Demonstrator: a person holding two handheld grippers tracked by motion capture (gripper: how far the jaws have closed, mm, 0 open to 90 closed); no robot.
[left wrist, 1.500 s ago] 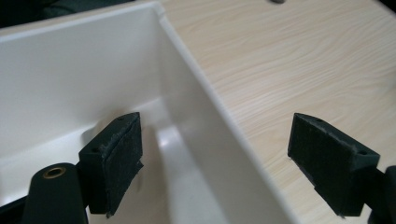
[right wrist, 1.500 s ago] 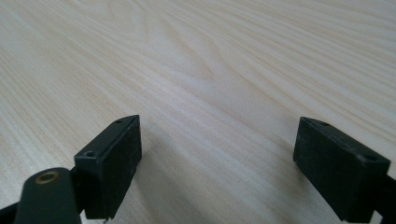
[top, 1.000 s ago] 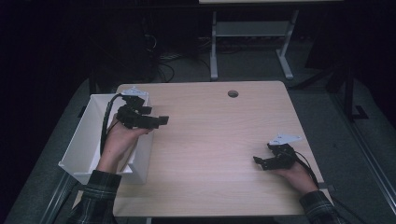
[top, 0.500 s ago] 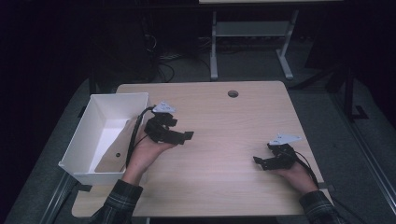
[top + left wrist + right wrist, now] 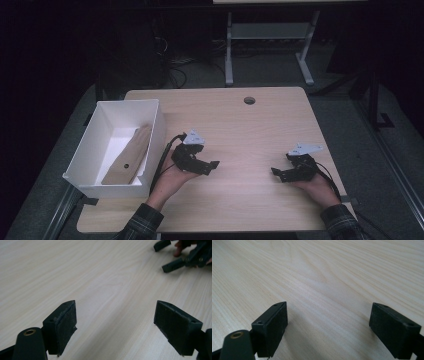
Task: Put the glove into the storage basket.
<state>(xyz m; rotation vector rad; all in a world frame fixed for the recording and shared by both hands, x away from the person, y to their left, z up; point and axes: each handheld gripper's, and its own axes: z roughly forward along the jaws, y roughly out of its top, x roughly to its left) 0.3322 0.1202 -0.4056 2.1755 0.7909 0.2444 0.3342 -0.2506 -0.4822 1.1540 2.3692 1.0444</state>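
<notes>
Though the room beyond the tabletop (image 5: 240, 130) is too dark to make out, the white box (image 5: 90, 155) at its left edge shows a flat brown piece (image 5: 129, 156) lying inside; what that piece is I cannot tell. A second ago the left gripper (image 5: 207, 166) hung over the box; now it rests on bare wood, fingers (image 5: 61, 326) spread and empty. The right gripper (image 5: 280, 173) has stayed put, its fingers (image 5: 270, 327) spread too. No writing is readable.

High view: overhead, facing forward-down over the table (image 5: 235, 125). Both gripper views: low, close, sharing its wood top.
</notes>
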